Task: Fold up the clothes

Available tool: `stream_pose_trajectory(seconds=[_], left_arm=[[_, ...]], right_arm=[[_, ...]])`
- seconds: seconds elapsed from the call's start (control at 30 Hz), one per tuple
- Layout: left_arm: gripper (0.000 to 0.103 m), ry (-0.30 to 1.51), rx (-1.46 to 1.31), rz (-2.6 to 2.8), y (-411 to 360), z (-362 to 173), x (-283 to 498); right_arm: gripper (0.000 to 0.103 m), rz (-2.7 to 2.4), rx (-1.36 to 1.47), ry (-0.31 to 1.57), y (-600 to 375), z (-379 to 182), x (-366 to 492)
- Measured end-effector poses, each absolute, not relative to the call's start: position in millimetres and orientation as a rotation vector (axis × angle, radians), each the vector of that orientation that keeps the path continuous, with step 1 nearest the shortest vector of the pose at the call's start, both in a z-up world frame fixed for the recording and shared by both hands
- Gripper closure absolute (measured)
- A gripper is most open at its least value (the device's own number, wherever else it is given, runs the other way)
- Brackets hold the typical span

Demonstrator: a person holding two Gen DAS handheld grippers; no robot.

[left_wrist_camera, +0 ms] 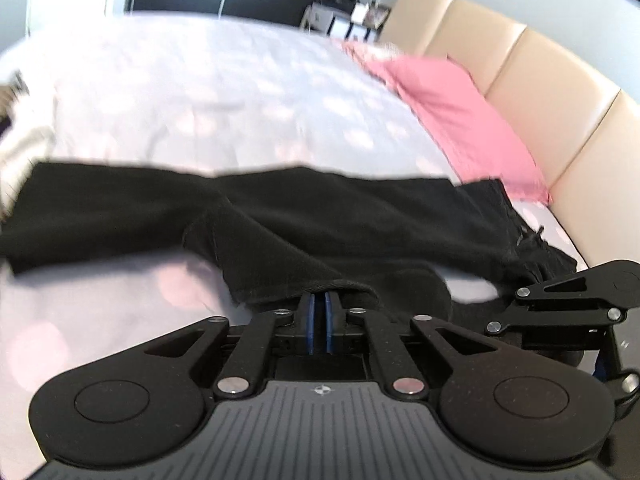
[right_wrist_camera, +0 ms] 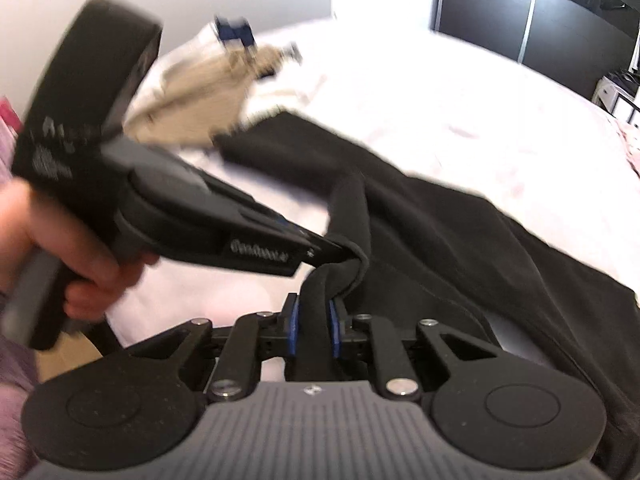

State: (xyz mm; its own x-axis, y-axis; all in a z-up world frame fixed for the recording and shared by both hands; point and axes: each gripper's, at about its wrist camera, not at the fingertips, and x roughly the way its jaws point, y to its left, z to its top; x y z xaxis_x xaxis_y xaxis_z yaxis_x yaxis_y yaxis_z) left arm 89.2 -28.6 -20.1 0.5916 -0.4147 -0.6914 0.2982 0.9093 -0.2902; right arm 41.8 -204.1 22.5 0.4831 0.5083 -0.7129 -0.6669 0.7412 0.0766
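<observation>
A black garment point(left_wrist_camera: 320, 220) lies stretched across the bed, its right end bunched with a drawstring. In the left wrist view, my left gripper point(left_wrist_camera: 319, 298) is shut on the garment's near hem, blue pads together. The right wrist view shows the same left gripper point(right_wrist_camera: 340, 250) from the side, held by a hand point(right_wrist_camera: 80, 256), pinching a fold of the black garment point(right_wrist_camera: 460, 240). Just below it, my right gripper point(right_wrist_camera: 314, 312) is shut on a strip of the same fabric, held between its blue pads. The gripped edge hangs lifted off the cover.
The bed cover point(left_wrist_camera: 224, 92) is white with pale pink spots. A pink pillow point(left_wrist_camera: 452, 120) lies against a beige padded headboard point(left_wrist_camera: 540, 80). A beige garment point(right_wrist_camera: 200, 100) lies crumpled beyond the black one. Dark wardrobe doors point(right_wrist_camera: 540, 12) stand past the bed.
</observation>
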Motion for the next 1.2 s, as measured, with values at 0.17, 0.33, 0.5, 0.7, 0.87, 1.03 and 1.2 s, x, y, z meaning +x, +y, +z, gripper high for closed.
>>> stream_pose_trajectory(seconds=[0.17,0.33,0.5,0.7,0.87,1.03,1.2], left_arm=[[0.102,0.79,-0.112,-0.372,-2.0,0.3,73.7],[0.102,0.888,-0.128,-0.378,26.1,-16.0,76.4],[0.1,0.951,-0.099,-0.354,37.8,-32.9,72.8],[0.087,0.977,-0.116,-0.332,51.2,-44.3,68.1],[0.08,0.98,-0.084,-0.326,51.9,-51.1,72.1],[0.058,0.995,-0.052,-0.26,59.0,-61.4,82.7],[0.058,1.077,-0.059,-0.124,79.5,-86.8,96.3]], right_arm=[[0.087,0.853,-0.085,0.748,-194.4,34.9,49.9],[0.087,0.87,-0.117,0.825,-178.0,17.7,59.8],[0.077,0.905,-0.212,0.925,-162.7,-8.3,55.7],[0.059,0.968,-0.284,0.939,-165.4,-13.6,44.7],[0.056,0.867,-0.223,0.894,-194.2,-1.8,59.4],[0.056,0.773,-0.331,0.9,-197.8,-21.1,75.7],[0.052,0.771,-0.473,0.91,-183.6,-55.7,86.5]])
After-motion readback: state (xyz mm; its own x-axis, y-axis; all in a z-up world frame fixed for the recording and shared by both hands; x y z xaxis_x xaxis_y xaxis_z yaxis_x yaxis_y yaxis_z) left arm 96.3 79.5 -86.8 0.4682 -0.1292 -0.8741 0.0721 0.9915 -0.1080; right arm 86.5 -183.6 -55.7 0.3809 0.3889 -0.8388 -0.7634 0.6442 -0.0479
